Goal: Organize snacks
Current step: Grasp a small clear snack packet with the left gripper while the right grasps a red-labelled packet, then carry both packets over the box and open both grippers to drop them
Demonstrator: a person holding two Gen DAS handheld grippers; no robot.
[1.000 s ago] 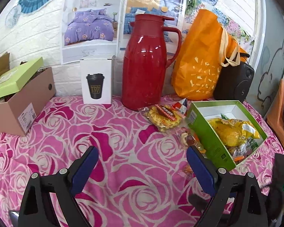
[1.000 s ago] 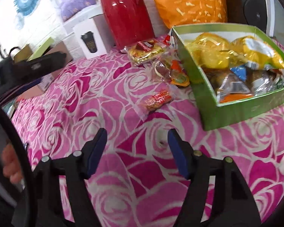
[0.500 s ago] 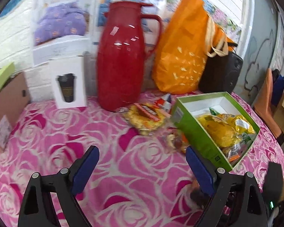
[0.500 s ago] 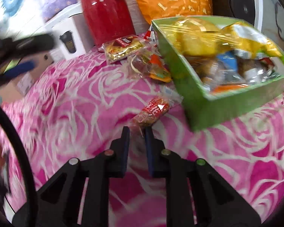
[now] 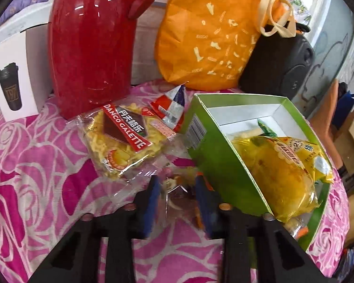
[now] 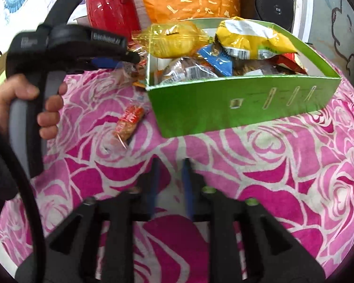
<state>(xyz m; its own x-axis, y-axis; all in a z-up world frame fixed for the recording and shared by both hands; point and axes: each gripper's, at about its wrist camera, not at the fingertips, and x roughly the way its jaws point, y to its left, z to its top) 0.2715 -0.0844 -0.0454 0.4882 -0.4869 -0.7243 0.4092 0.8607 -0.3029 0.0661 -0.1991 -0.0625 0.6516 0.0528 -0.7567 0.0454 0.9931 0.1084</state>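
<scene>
A green open box (image 5: pixel 219 165) holds yellow bags (image 5: pixel 278 172) and other snacks. My left gripper (image 5: pixel 178 184) is at the box's left wall. Its jaws are closing, and the pads press on a clear-wrapped snack (image 5: pixel 177 188) lying there. Beyond it lie a yellow galette pack (image 5: pixel 122 136) and a red, white and blue triangular packet (image 5: pixel 172 108). In the right wrist view the box (image 6: pixel 236 103) is ahead, with a small red snack (image 6: pixel 129 122) on the cloth to its left. My right gripper (image 6: pixel 170 179) hovers over the cloth. Its jaws are opening, narrowly apart, with nothing between them.
A red thermos (image 5: pixel 92 47), an orange bag (image 5: pixel 207 37), a black speaker (image 5: pixel 278 68) and a white cup box (image 5: pixel 11 77) line the back wall. A hand (image 6: pixel 23 99) holds the left gripper's handle. Pink rose cloth (image 6: pixel 295 176) covers the table.
My left gripper came forward and down to the box's left wall and its wide jaws closed on the clear-wrapped snack. My right gripper shut, reopened slightly and shifted right of the small red snack.
</scene>
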